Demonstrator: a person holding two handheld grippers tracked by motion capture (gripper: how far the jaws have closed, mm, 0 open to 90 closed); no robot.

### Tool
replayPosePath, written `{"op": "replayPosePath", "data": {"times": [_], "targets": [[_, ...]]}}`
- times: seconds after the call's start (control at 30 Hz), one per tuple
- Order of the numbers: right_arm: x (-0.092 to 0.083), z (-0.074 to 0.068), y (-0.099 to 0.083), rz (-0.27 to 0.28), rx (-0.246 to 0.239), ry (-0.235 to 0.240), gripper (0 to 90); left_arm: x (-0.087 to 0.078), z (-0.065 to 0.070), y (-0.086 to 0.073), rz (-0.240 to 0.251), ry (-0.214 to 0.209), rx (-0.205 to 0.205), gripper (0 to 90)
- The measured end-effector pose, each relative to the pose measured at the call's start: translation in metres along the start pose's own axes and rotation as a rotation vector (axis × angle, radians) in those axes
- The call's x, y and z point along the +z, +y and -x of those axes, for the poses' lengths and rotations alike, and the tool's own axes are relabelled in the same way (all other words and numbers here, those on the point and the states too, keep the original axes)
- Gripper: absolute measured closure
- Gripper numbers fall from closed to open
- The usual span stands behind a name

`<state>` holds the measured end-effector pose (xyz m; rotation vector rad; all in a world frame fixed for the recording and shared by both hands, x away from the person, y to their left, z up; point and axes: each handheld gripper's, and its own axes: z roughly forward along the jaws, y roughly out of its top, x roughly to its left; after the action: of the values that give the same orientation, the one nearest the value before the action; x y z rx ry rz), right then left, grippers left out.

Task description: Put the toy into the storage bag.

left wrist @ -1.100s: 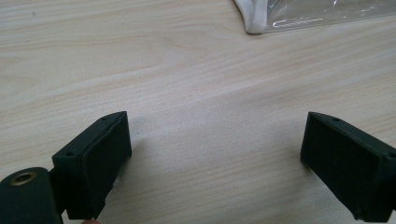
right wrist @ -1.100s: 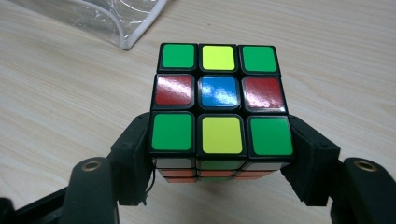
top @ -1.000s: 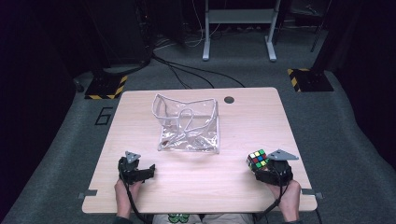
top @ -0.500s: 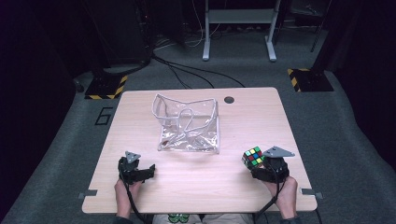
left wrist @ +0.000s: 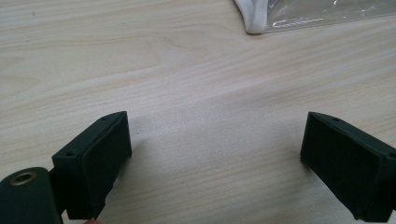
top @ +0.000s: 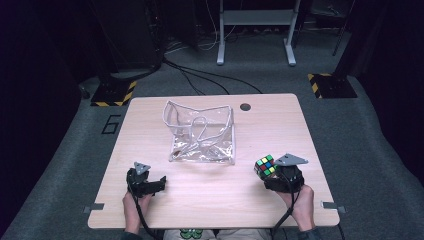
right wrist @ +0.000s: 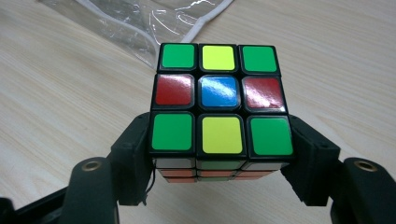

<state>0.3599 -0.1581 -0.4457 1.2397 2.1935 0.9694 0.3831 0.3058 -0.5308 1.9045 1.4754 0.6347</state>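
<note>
Pinched between the jaws of the right gripper (right wrist: 219, 172): a puzzle cube (right wrist: 219, 107), its sides pressed by both pads, top face up toward the camera. Top face stickers in rows of green-yellow-green, red-blue-red, green-yellow-green; no lettering or logo legible on any sticker. Beyond the jaws, up and to the left, a corner of the clear plastic pouch (right wrist: 154, 23) with white piping, lying flat on the wooden table (right wrist: 56, 93).

From above, held at the right gripper (top: 272, 172), near the table's front right, apart from the pouch (top: 202, 132) at centre. Painted on the floor left of the table (top: 210, 200), a digit "6" (top: 112, 123).

Left gripper (top: 150, 185) resting low on the front left, jaws spread wide, nothing between them but bare wood (left wrist: 210, 116); ahead of the jaws and to the right, the pouch's white-edged corner (left wrist: 254, 18).

Compared with half a second ago: cube and right gripper shifted slightly left and toward the pouch; left gripper unmoved; pouch unchanged.
</note>
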Motion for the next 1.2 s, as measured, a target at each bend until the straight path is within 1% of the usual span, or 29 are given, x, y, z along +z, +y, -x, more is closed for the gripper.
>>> {"op": "replayPosePath", "data": {"times": [0.23, 0.27, 0.37, 0.4, 0.53, 0.7, 0.87, 1.0, 1.07, 1.2], "targets": [[0.003, -0.008, 0.009, -0.013, -0.03, 0.015, 33.6, 0.0, 0.0, 0.0, 0.0, 0.0, -0.002, 8.4], [0.006, -0.01, 0.011, -0.016, -0.043, 0.024, 33.6, 0.0, 0.0, 0.0, 0.001, 0.0, -0.003, 8.4], [0.008, -0.012, 0.013, -0.016, -0.043, 0.028, 33.6, 0.0, 0.0, 0.0, 0.001, 0.0, -0.004, 8.4], [0.009, -0.012, 0.013, -0.013, -0.052, 0.034, 33.6, 0.0, 0.0, 0.0, 0.001, 0.0, -0.002, 8.4], [0.011, -0.013, 0.016, -0.014, -0.053, 0.053, 33.6, 0.0, 0.0, 0.0, 0.001, 0.001, -0.002, 8.4], [0.012, -0.013, 0.021, -0.001, -0.056, 0.077, 33.6, 0.0, 0.0, 0.0, 0.001, 0.0, -0.002, 8.4], [0.014, -0.012, 0.026, 0.008, -0.039, 0.097, 33.6, 0.0, 0.0, 0.0, 0.002, 0.0, -0.002, 8.4], [0.014, -0.013, 0.031, 0.013, -0.051, 0.103, 33.7, 0.0, 0.0, 0.0, 0.001, 0.001, -0.003, 8.4], [0.015, -0.013, 0.034, 0.02, -0.045, 0.113, 33.7, 0.001, 0.0, 0.0, 0.003, 0.001, -0.004, 8.4], [0.017, -0.015, 0.039, 0.021, -0.051, 0.123, 33.7, 0.001, 0.0, 0.0, 0.002, 0.005, -0.007, 8.4]]}}
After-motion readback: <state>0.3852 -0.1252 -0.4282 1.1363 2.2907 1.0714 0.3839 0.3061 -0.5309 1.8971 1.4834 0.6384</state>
